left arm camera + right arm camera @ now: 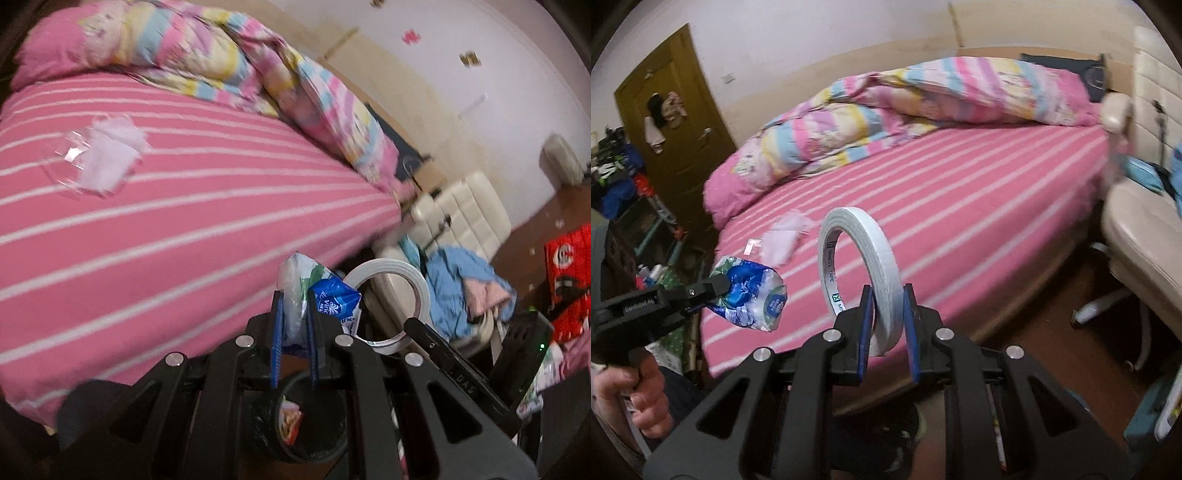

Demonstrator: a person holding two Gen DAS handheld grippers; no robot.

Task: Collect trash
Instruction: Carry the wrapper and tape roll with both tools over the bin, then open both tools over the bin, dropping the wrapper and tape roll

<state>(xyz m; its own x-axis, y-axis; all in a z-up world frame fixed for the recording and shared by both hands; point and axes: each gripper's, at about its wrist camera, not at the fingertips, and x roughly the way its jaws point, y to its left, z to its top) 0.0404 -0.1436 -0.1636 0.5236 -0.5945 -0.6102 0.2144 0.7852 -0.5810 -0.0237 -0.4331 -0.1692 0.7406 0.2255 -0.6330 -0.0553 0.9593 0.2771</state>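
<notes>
Nearest the lens in the right wrist view, the right gripper is clamped on a white roll of tape, which stands on edge between the blue pads, its ring rising above the jaws. To the left in the same view, the left gripper is pinched shut on a crumpled blue-and-white plastic wrapper, gripped at one end so the rest juts out to the right; a hand grips its handle at the lower left. The left wrist view shows the same wrapper squeezed between that gripper's pads, with the tape roll just beside it on the right.

Beyond both tools, the pink striped bed fills the middle of the room, a pastel quilt bunched along its far side and a cream chair at the right.

Two pieces of litter appear to be collected, one in each gripper, both carried above the near edge of the bed. At least one remains: a clear plastic packet with white tissue lies flat on the sheet, far from the jaws and to the left of the tape roll, well apart from both grippers. A black roll sits low beneath the left gripper; whether it is a bin cannot be told. Both loads probably need dropping before that packet can be taken.
</notes>
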